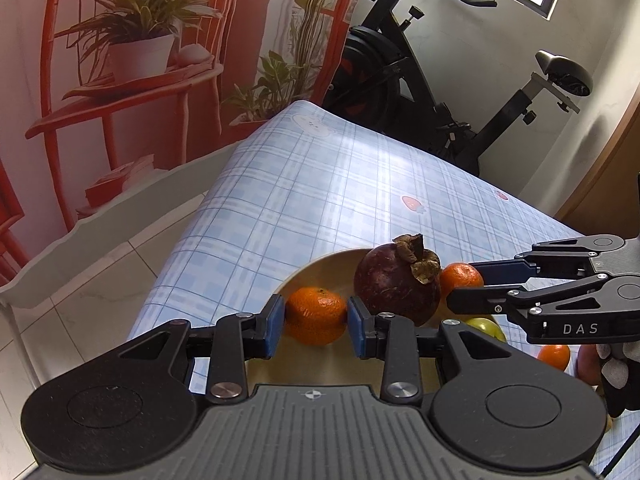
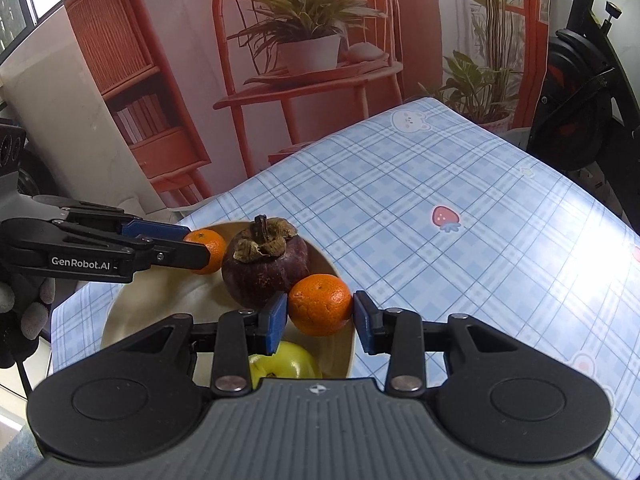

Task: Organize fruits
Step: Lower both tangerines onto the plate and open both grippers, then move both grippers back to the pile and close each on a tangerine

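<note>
A beige bowl (image 1: 320,266) (image 2: 160,300) stands near the table's corner. In it sit a dark purple mangosteen (image 1: 396,284) (image 2: 264,272) and a green apple (image 1: 484,326) (image 2: 286,364). My left gripper (image 1: 316,316) (image 2: 198,246) is shut on one tangerine (image 1: 316,314) (image 2: 208,248) over the bowl's left side. My right gripper (image 2: 320,312) (image 1: 462,284) is shut on another tangerine (image 2: 320,304) (image 1: 460,276) at the bowl's right rim, against the mangosteen. Whether either tangerine rests on the bowl I cannot tell.
The table wears a blue plaid cloth (image 1: 320,184) (image 2: 440,184). Another orange fruit (image 1: 554,356) and a reddish one (image 1: 586,364) lie right of the bowl, beside a gloved hand (image 1: 616,368). An exercise bike (image 1: 400,80) stands behind the table's far edge.
</note>
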`<action>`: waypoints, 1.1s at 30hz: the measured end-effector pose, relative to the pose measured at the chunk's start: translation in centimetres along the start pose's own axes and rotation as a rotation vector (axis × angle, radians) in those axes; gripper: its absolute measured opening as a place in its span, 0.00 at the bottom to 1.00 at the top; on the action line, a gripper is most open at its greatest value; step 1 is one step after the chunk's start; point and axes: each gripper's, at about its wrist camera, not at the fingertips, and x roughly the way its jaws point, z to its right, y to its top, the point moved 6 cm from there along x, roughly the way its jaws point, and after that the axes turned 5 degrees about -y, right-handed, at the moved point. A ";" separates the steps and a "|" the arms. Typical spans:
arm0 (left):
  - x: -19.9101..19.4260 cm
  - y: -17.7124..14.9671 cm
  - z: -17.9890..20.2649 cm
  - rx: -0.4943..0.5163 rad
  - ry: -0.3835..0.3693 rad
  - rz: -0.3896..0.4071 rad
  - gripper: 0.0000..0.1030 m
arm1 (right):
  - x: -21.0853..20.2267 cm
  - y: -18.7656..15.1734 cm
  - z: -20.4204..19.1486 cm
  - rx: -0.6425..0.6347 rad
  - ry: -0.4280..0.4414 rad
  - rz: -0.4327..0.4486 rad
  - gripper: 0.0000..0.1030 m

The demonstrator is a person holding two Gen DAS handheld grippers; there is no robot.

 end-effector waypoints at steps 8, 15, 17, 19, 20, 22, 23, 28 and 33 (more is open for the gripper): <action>-0.4 0.4 0.3 -0.005 0.008 0.026 0.35 | -1.0 0.1 0.3 0.035 -0.010 0.028 0.39; -2.7 0.9 2.1 0.000 0.014 0.072 0.35 | -5.2 -1.1 2.1 0.105 -0.049 0.096 0.39; -3.4 1.0 3.0 -0.001 0.009 0.086 0.35 | -6.8 -2.0 2.9 0.137 -0.074 0.113 0.39; -3.9 0.9 4.2 0.001 0.001 0.095 0.35 | -8.4 -3.1 3.9 0.174 -0.091 0.132 0.39; -4.0 0.8 4.8 0.001 -0.003 0.097 0.35 | -9.3 -3.7 4.4 0.191 -0.102 0.142 0.39; -4.2 0.6 6.2 0.001 -0.017 0.095 0.35 | -11.2 -5.0 5.4 0.224 -0.136 0.162 0.39; -4.3 0.6 7.0 0.006 -0.024 0.095 0.35 | -12.2 -5.8 6.0 0.239 -0.153 0.173 0.39; -4.6 -0.3 11.3 0.036 -0.075 0.091 0.35 | -16.6 -9.1 8.5 0.333 -0.216 0.213 0.39; -4.2 -1.8 15.2 0.082 -0.113 0.064 0.35 | -20.5 -12.5 9.7 0.379 -0.263 0.251 0.40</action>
